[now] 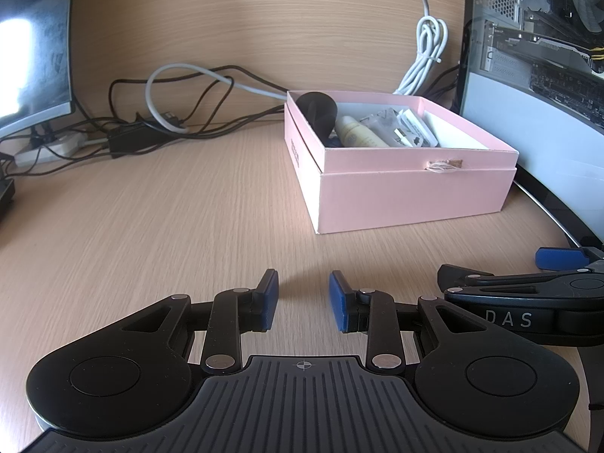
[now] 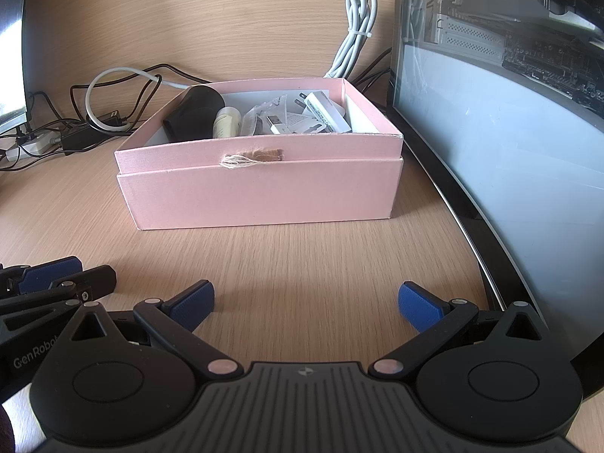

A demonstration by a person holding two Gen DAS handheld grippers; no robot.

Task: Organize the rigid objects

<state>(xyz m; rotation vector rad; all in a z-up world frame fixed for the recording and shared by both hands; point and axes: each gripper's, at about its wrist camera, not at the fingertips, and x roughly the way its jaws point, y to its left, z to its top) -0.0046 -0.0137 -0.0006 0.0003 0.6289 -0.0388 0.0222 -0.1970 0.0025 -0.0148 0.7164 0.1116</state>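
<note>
Left wrist view: left gripper (image 1: 304, 300) hovers low over the wooden desk (image 1: 151, 207), fingers parted with a modest gap, nothing between the blue pads (image 1: 268, 300). Landmark is the pink box (image 1: 407, 196), open-topped, seated in its own lid, ahead and to the right of this gripper. Inside the box: black round object (image 1: 317, 109) at the back-left corner, cream bottle (image 1: 358, 132) just beside it, clear plastic bag (image 1: 381, 120) and white USB adapter (image 1: 411, 132) further right. Frayed string tab (image 1: 443, 165) on the box's near wall.

Right wrist view: right gripper (image 2: 305, 305) sits directly in front of the box (image 2: 264, 196), fingers spread wide, empty. Left gripper (image 2: 49, 283) visible at the left edge, alongside the right one.

Behind the box: bundled white cable (image 2: 356, 34) and loose black cables (image 1: 124, 128). Right of the box, close to it: PC case with glass panel (image 2: 490, 94). Monitor (image 1: 34, 49) well left of the box.
</note>
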